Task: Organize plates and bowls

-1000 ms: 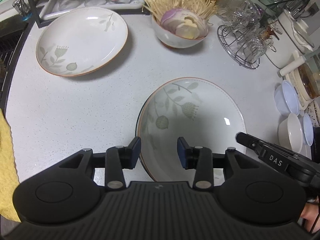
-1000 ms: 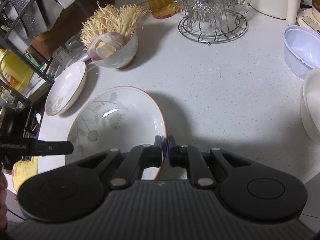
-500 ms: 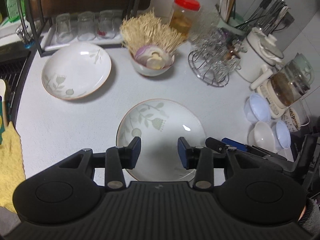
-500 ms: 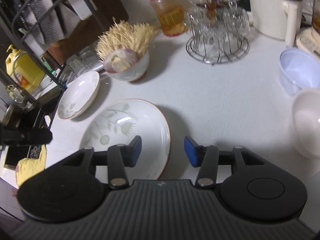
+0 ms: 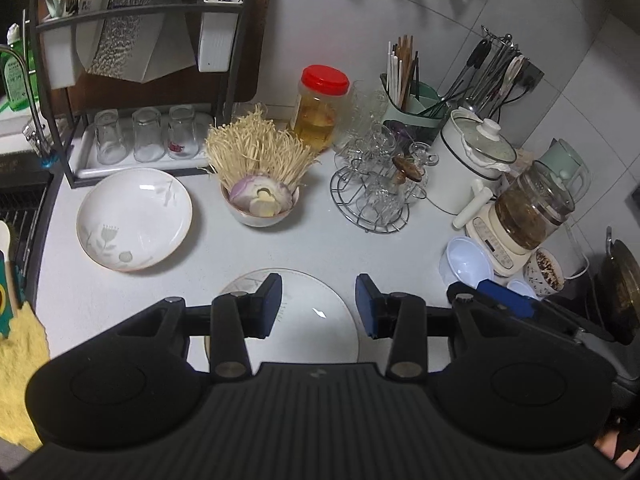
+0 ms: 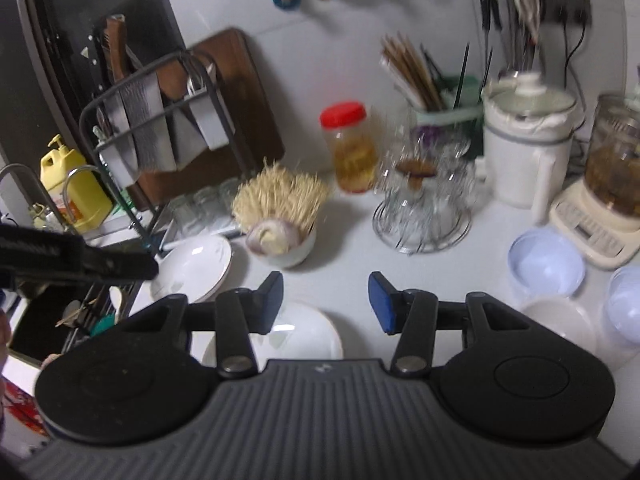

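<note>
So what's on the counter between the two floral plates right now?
Nothing: in the left wrist view bare white countertop separates the far plate from the near plate below the open left gripper.

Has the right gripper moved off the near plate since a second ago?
Yes. The right gripper let go of the near plate and rose; the plate lies flat on the counter, smaller below the open jaws.

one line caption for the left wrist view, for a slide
Left gripper, jaws open and empty, above a floral plate on the white counter, second plate and mushroom bowl beyond.
</note>
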Demonstrator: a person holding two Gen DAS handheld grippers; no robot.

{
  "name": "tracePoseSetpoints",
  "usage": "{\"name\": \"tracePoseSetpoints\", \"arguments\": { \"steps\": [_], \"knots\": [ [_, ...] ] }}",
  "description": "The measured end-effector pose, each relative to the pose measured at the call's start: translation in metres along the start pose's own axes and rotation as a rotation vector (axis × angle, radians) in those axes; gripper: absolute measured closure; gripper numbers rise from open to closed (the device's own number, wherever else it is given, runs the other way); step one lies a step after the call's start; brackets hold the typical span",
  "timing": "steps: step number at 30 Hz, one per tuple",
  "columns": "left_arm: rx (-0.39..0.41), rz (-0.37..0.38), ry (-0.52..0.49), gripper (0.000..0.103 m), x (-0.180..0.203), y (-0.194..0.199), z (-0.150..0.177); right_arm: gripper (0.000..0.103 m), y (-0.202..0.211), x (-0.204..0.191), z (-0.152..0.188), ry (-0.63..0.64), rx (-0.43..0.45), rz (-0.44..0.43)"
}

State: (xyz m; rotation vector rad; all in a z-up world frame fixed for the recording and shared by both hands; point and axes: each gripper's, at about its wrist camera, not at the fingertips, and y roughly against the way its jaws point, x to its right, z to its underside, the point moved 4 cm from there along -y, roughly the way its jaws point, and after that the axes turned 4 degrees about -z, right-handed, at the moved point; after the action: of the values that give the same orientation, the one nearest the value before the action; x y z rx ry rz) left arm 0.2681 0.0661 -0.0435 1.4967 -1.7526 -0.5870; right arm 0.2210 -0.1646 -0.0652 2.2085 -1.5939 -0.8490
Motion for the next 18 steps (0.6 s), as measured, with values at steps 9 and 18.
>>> {"name": "tracePoseSetpoints", "arguments": {
  "steps": [9,18],
  "knots": [
    [0.053,-0.019,-0.03,0.057,0.0,0.011,0.015,0.053,0.033,-0.01,0.007,-0.014,0.047,0.001],
    [0.038,-0.084,-0.051,0.053,-0.005,0.014,0.036,0.052,0.053,-0.016,0.021,-0.009,0.06,0.022]
  ]
}}
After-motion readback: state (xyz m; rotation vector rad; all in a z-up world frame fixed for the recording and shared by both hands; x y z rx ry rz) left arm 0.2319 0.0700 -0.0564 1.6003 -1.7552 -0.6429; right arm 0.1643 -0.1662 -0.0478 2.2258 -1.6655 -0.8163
